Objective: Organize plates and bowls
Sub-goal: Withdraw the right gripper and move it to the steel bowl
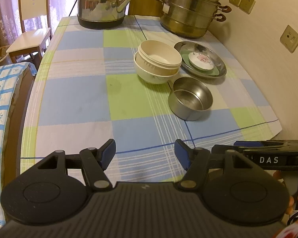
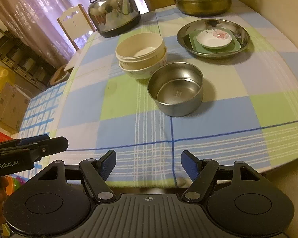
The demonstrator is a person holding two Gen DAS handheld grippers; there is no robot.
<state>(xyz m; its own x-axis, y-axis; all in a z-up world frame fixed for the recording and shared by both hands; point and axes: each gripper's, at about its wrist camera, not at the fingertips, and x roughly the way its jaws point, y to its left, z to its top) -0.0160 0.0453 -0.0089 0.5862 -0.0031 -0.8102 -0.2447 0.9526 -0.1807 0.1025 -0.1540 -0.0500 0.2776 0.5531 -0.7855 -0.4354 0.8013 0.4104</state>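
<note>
Both sets of jaws released and empty above the near table edge, steel bowl (image 2: 175, 89) well ahead.

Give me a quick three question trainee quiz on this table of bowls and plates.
1. True or false: the steel bowl holds food.
2. What sits directly on the green plate? A) floral dish B) kettle C) cup
3. Fill in: the cream bowl is nested in a ____ bowl.

Key: 1 false, it is empty. 2 A, the floral dish. 3 white, the white bowl beneath it.
</note>
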